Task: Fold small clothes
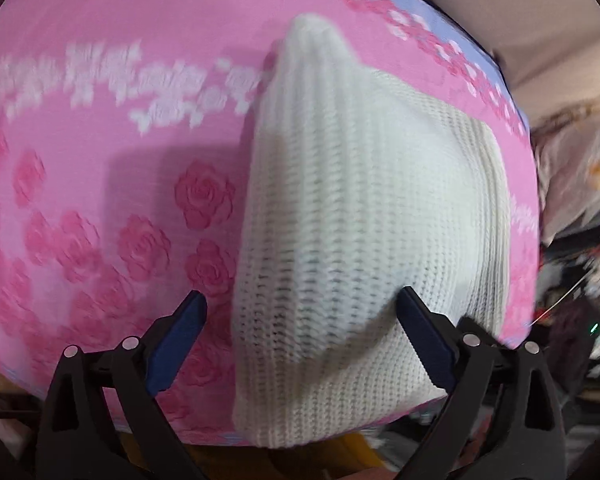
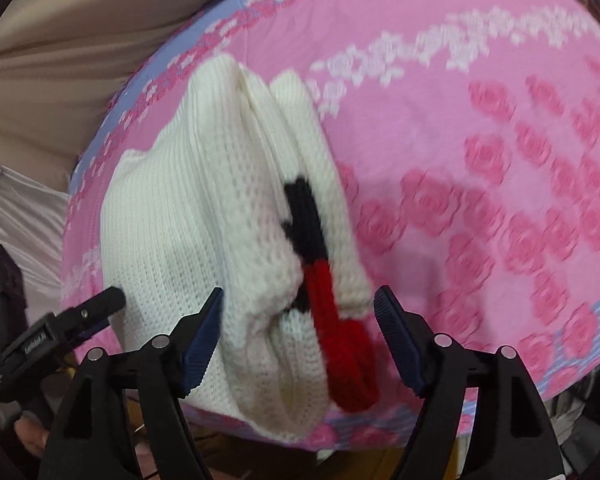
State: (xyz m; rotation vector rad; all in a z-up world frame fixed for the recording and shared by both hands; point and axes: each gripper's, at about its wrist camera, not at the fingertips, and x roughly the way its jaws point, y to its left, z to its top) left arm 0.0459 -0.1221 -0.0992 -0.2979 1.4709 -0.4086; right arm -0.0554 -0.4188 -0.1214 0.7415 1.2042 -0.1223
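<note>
The left gripper (image 1: 302,308) has its fingers spread apart, and so does the right gripper (image 2: 300,304). A folded white knit sweater (image 1: 360,208) lies between them, stretching toward 12 o'clock on the pink rose-print bedsheet (image 1: 120,160).

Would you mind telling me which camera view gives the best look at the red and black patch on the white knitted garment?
The right wrist view: the red and black patch shows plainly on the white knitted garment, between the open fingers of the right gripper. The left wrist view shows only plain white knit, with the patch out of sight.
</note>
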